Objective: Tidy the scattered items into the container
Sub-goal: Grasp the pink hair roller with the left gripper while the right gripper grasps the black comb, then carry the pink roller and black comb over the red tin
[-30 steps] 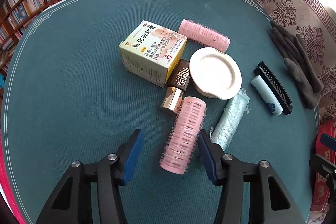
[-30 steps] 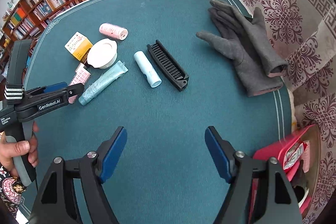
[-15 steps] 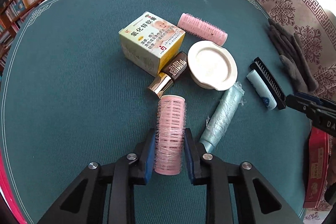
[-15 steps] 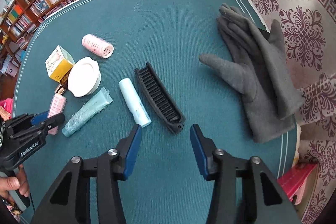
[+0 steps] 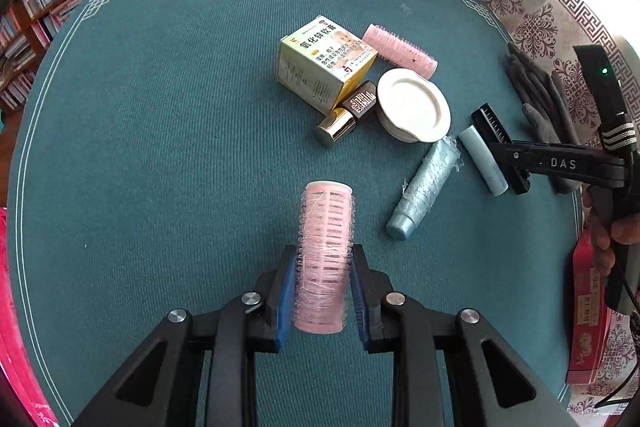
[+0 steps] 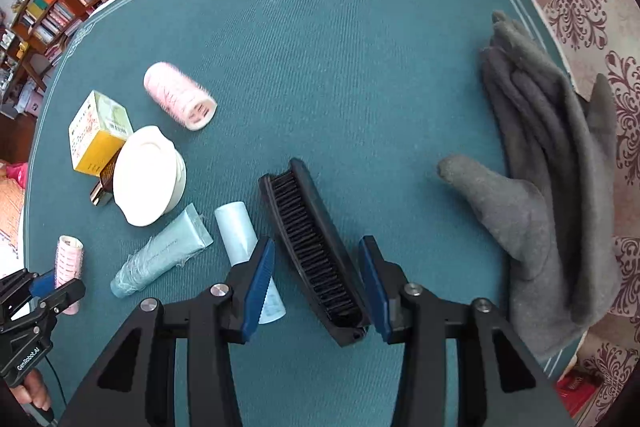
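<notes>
My left gripper [image 5: 323, 269] is shut on a pink hair roller [image 5: 325, 251], held above the teal table and apart from the other items. The roller also shows at the left of the right wrist view [image 6: 69, 263]. My right gripper [image 6: 317, 265] is open, its jaws on either side of a black comb [image 6: 310, 247] that lies on the table. A pale blue stick [image 6: 248, 255] lies just left of the comb, partly under the left finger. No container interior is visible.
A second pink roller [image 5: 400, 45], a yellow-white box [image 5: 324, 61], a brown bottle with gold cap [image 5: 348, 113], a white lid [image 5: 414, 105] and a blue-green tube [image 5: 424, 187] lie mid-table. Grey gloves [image 6: 560, 187] lie at the right edge. A red box [image 5: 588, 315] sits beyond it.
My left gripper closed on the pink roller and drew it back away from the bottle. My right gripper came forward and down over the black comb, its jaws narrowing around it.
</notes>
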A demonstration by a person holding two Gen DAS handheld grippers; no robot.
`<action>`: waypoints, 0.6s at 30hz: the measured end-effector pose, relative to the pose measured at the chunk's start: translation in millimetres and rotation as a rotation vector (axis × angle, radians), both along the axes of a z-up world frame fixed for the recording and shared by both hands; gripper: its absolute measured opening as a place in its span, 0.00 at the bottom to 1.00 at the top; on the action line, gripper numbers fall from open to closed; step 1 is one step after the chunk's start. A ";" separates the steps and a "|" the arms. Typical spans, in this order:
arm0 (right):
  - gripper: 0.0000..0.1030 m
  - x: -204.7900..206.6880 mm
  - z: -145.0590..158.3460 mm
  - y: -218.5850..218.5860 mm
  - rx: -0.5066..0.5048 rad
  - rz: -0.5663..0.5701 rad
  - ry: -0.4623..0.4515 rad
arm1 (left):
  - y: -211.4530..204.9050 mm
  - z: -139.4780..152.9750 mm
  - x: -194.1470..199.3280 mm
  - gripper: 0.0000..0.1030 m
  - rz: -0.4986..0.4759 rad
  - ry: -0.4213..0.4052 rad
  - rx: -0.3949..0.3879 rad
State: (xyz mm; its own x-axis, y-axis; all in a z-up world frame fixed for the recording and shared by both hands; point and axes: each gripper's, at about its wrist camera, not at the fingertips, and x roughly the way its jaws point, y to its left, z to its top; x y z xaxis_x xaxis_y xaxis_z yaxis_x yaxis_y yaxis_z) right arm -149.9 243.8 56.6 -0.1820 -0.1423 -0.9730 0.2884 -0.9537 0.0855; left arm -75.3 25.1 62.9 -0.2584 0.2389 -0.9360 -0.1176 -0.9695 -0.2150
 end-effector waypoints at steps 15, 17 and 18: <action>0.28 77.4 79.1 49.0 -0.030 -0.243 0.138 | 13.9 17.0 6.1 0.26 -0.115 0.046 0.044; 0.28 104.8 95.1 64.0 -0.020 -0.285 0.154 | 33.4 20.9 4.2 0.26 -0.148 0.050 0.058; 0.28 119.5 102.2 74.5 -0.010 -0.308 0.161 | 45.8 23.4 3.8 0.26 -0.168 0.055 0.064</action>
